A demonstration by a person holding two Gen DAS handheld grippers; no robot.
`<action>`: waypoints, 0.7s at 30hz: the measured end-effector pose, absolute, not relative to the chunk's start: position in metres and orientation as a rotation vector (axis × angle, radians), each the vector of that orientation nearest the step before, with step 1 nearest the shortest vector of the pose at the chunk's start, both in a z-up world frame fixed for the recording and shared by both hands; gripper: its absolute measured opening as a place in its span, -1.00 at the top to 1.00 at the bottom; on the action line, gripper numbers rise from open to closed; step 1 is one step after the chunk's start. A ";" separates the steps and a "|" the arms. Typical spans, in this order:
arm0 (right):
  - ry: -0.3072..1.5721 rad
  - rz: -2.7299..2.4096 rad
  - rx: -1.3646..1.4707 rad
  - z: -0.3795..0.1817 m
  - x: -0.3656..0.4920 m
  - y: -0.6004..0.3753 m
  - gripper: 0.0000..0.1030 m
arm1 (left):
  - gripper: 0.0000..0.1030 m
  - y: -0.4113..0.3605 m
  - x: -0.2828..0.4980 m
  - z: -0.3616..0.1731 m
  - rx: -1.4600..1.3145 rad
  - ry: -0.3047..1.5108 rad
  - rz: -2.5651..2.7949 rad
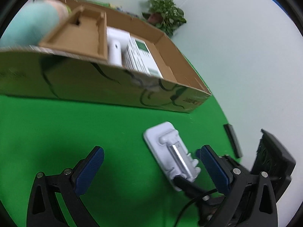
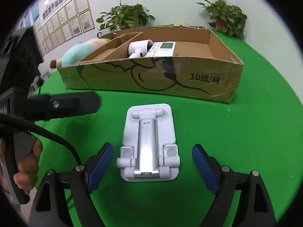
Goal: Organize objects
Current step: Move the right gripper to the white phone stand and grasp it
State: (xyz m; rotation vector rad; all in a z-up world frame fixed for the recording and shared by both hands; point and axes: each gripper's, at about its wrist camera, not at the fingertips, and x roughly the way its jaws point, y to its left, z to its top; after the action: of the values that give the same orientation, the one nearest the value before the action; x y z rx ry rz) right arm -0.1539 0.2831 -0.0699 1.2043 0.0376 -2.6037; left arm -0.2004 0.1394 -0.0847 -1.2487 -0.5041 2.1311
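Both claws tilt downward over the green worktop (image 2: 255, 132). In the right wrist view, a hand (image 2: 26, 162) at the left edge grips the handle of the left claw (image 1: 151, 162), which is seen from the side as a blurred black bar. The stand (image 2: 149, 143), white with a silver centre arm, lies folded flat on the worktop in front of the box (image 2: 151, 75); its long axis runs straight away from the right claw (image 2: 152, 162), with the hinged feet at the near end and the crossbar end toward the box. The right claw is released, its blue pads (image 2: 100, 166) spread wide to either side of the stand's near end and clear of it. The left claw is also released and holds nothing; the stand lies just beside its right pad (image 1: 214, 166), whether touching cannot be told. The box holds a white handset (image 2: 140, 49) and a white device with a green screen (image 2: 162, 50); a plush toy (image 2: 79, 53) lies at its left end.
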 end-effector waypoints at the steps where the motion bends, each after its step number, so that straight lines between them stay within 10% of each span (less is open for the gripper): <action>1: 0.020 -2.595 1.215 -0.073 -0.157 0.284 -0.65 | -0.97 0.141 -0.203 -0.088 -1.260 -0.521 2.116; 21: 0.208 -2.583 1.179 -0.078 -0.159 0.268 -0.30 | -0.58 0.152 -0.209 -0.096 -1.266 -0.656 2.049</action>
State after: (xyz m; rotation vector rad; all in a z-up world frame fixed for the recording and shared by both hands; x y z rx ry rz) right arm -0.1587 0.2678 -0.0782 1.1791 0.2081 -2.5828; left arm -0.2090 0.1522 -0.0964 -1.2663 -0.6565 2.0495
